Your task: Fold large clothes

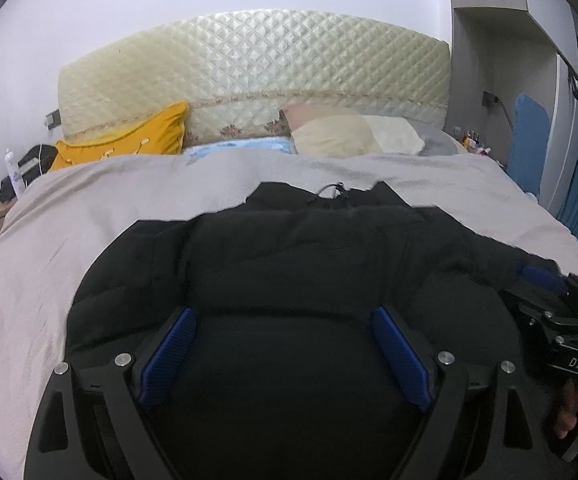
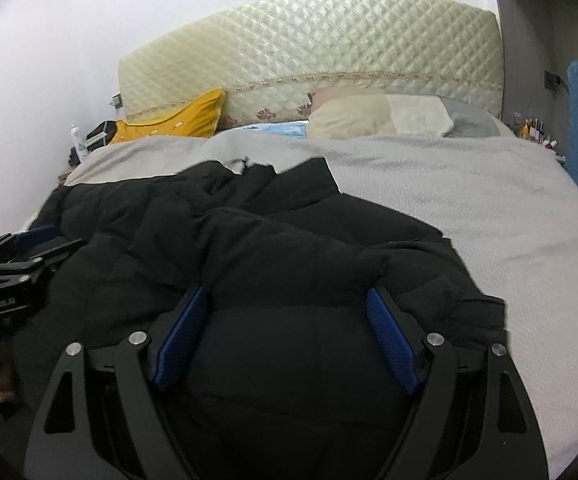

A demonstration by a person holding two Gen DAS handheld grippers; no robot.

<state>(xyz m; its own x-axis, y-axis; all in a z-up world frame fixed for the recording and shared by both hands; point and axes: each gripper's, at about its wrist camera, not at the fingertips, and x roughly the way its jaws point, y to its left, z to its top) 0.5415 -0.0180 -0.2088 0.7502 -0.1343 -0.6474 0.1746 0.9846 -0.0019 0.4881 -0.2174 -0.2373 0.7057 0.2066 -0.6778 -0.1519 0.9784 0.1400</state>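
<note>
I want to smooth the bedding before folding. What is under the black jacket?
The black puffer jacket lies spread on a light grey bedspread, which shows all around it. Whatever lies beneath the jacket itself is covered. Both grippers, left and right, are open above it.

My left gripper (image 1: 285, 320) and right gripper (image 2: 287, 304) are black, with blue ridged pads (image 1: 169, 354) and round silver screws (image 2: 137, 337).

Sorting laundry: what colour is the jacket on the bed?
Black jacket; left wrist view shows it best.

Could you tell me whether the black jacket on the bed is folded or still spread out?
Partly folded: black jacket has a layer doubled over its middle.
</note>
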